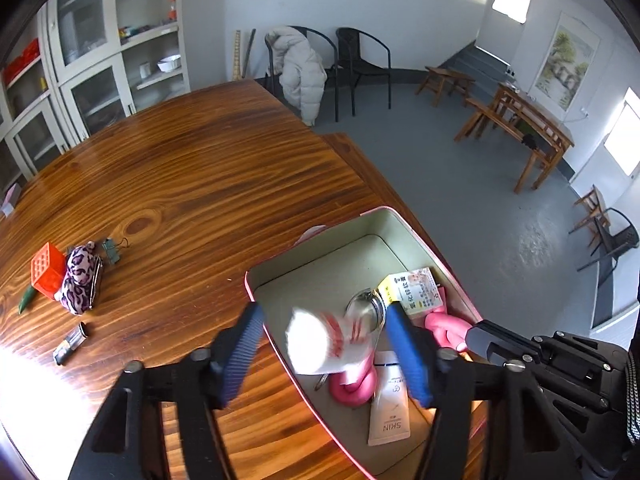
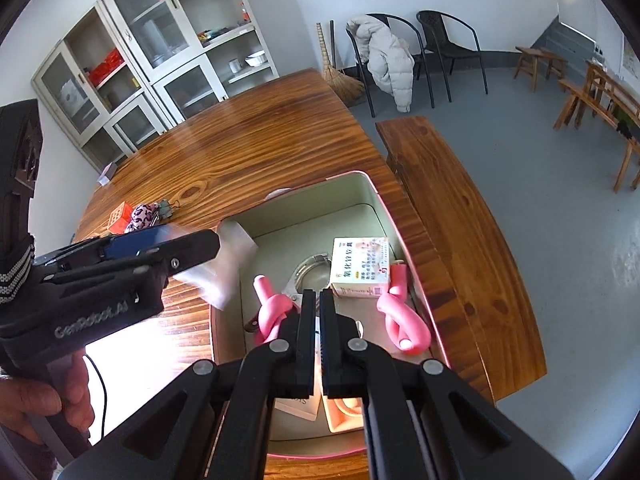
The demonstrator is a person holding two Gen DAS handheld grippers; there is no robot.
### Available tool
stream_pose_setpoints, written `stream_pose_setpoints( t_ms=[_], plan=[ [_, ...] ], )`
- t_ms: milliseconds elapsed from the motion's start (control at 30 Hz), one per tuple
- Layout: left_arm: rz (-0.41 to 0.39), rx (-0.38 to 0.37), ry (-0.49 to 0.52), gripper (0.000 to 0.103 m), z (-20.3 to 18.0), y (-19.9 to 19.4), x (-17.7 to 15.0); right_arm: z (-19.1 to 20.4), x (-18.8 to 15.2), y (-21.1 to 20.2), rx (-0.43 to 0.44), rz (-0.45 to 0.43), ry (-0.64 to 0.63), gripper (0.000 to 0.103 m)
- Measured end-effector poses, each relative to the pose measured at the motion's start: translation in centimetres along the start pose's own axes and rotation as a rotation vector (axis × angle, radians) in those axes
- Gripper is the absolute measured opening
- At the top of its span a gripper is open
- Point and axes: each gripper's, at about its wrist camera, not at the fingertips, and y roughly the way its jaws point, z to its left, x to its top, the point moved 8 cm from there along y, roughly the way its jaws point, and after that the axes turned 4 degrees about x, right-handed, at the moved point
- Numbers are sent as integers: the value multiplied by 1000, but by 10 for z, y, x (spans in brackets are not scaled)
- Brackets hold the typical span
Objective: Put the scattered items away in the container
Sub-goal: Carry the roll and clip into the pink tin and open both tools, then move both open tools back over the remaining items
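A release in progress: the left gripper (image 1: pixel 320 344) hangs over the pink-rimmed tin (image 1: pixel 372 216), its blue fingers (image 1: pixel 404 344) spread wide, and a blurred white-and-red packet (image 1: pixel 320 340) sits loose between them, apparently dropping, touching neither pad as far as the blur allows. The right gripper (image 2: pixel 316 320), fingers pressed together and empty, hovers above the tin's near end. Below lie pink foam loops (image 2: pixel 400 320), a white sachet (image 1: pixel 390 412), a glass jar (image 1: pixel 366 310) and a yellow-and-white box (image 2: pixel 360 266). Farther off on the bench (image 1: pixel 200 168), well apart from the tin, wait a black lighter (image 1: pixel 72 344), a leopard-print purse (image 1: pixel 80 280), an orange cube (image 1: pixel 48 270) and binder clips (image 1: pixel 112 250). Judged next: a reach across for one of these.
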Motion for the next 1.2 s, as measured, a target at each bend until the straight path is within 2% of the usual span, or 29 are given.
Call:
stream_pose_setpoints(
  t_ms=[100, 200, 267, 367, 667, 767, 800, 833, 900, 933, 967, 1200],
  plan=[
    [7, 6, -15, 67, 1, 0, -2, -5, -1, 1, 5, 5, 9, 3],
    [10, 24, -35, 67, 7, 0, -3, -7, -3, 1, 14, 9, 20, 10],
    [13, 35, -46, 67, 10, -1, -5, -8, -2, 2, 23, 8, 24, 22],
    [16, 54, -62, 67, 17, -3, -9, -6, -1, 3, 28, 2, 17, 32],
    [29, 107, -117, 67, 42, -12, -24, 12, 1, 10, 66, 10, -21, 32],
    [22, 132, -144, 83, 54, -18, -30, 20, 1, 12, 82, 13, -33, 32],
    [14, 141, -154, 83, 59, -21, -31, 23, 1, 13, 88, 15, -37, 32],
    [12, 147, -163, 83, 63, -23, -33, 26, 1, 14, 92, 16, -41, 35],
    [12, 157, -180, 83, 71, -27, -36, 30, 0, 15, 94, 13, -47, 49],
    [12, 164, -188, 83, 75, -28, -38, 32, 1, 14, 92, 6, -49, 60],
    [12, 169, -195, 83, 79, -30, -40, 33, 1, 14, 89, -2, -52, 68],
    [36, 206, -249, 83, 111, -37, -63, 37, 2, 23, 68, 7, -33, 69]
  ],
)
